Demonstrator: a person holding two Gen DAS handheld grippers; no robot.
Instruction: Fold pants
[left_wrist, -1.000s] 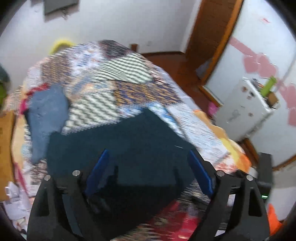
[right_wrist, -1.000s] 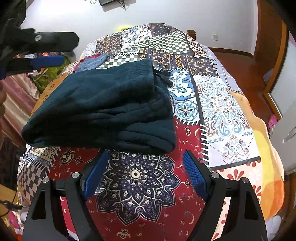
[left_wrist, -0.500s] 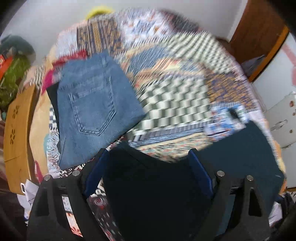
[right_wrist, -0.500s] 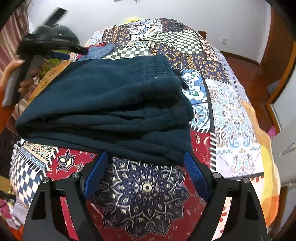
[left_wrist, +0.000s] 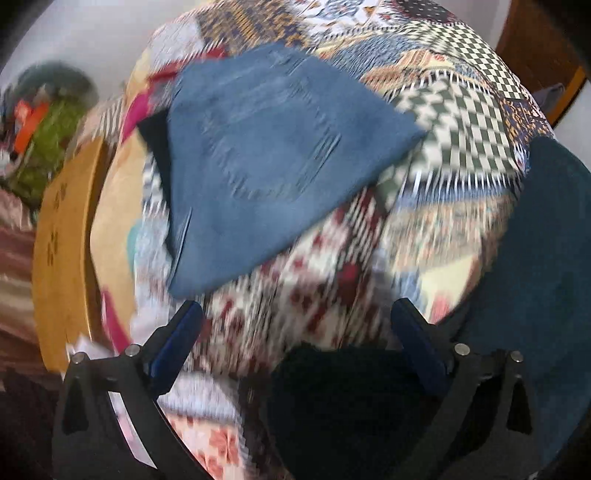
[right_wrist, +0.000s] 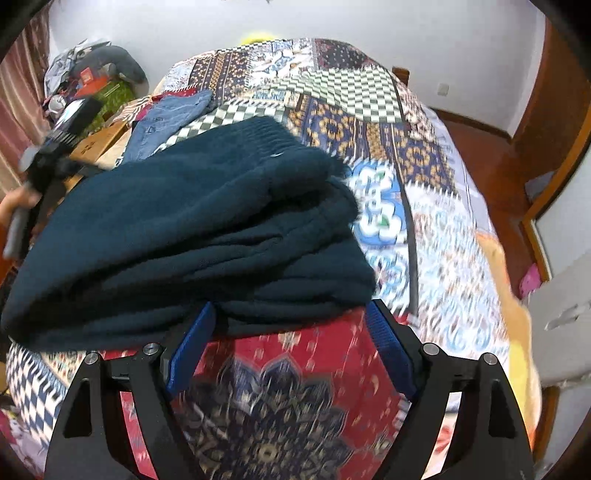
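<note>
Dark teal fleece pants (right_wrist: 192, 236) are seen folded on the patchwork-quilted bed (right_wrist: 424, 221), their near edge between the wide-spread, empty right tongs (right_wrist: 288, 339), while the left tongs (left_wrist: 295, 339), just opened wider, hold nothing above the quilt.

The dark teal pants (right_wrist: 192, 236) are thick, fuzzy fleece, matt all over. The jeans (left_wrist: 266, 155) are blue denim, faded and a bit coarse. The bedspread (right_wrist: 424, 221) is thin printed cotton patchwork, smooth and flat. The grippers look like matt black plastic with blue pads (right_wrist: 190, 347) and small shiny metal screws. The floor (right_wrist: 480, 147) is glossy reddish wood
</note>
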